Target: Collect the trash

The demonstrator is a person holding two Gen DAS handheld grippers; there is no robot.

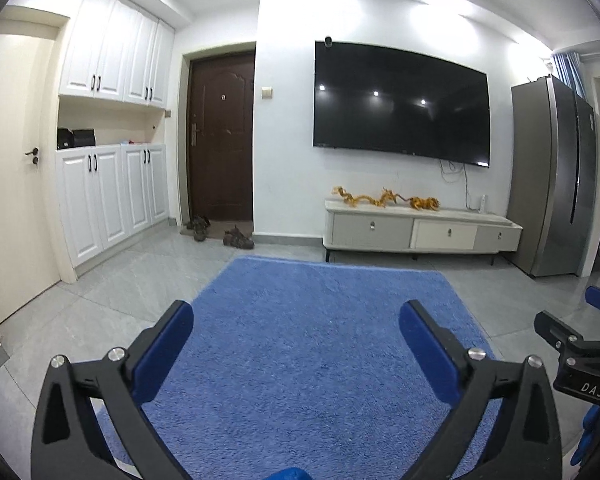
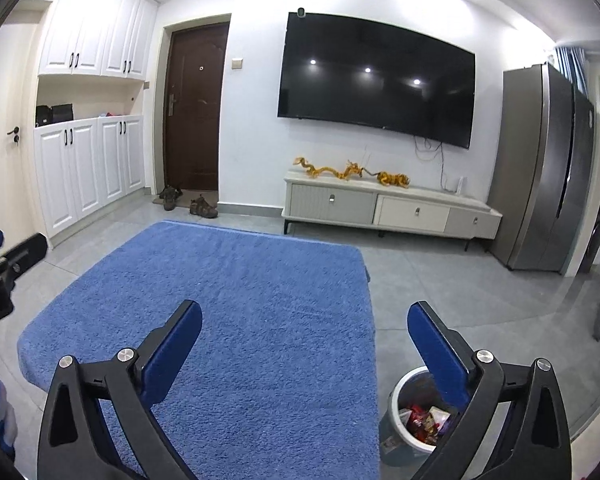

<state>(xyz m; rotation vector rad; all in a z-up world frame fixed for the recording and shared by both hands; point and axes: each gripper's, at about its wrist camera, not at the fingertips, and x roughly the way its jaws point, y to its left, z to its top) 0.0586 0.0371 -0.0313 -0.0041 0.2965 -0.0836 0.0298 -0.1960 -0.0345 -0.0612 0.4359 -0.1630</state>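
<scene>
Partly hidden trash bin (finger across)

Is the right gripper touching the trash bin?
Cannot tell. In the right wrist view the right gripper is open and empty; one finger overlaps the bin in the picture, and no gap or contact shows plainly.

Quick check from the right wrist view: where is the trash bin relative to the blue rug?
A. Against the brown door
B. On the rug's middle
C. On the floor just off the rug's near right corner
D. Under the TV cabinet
C: the trash bin stands on the grey tiles beside the near right edge of the blue rug, partly behind the right gripper, with wrappers showing inside it.
</scene>
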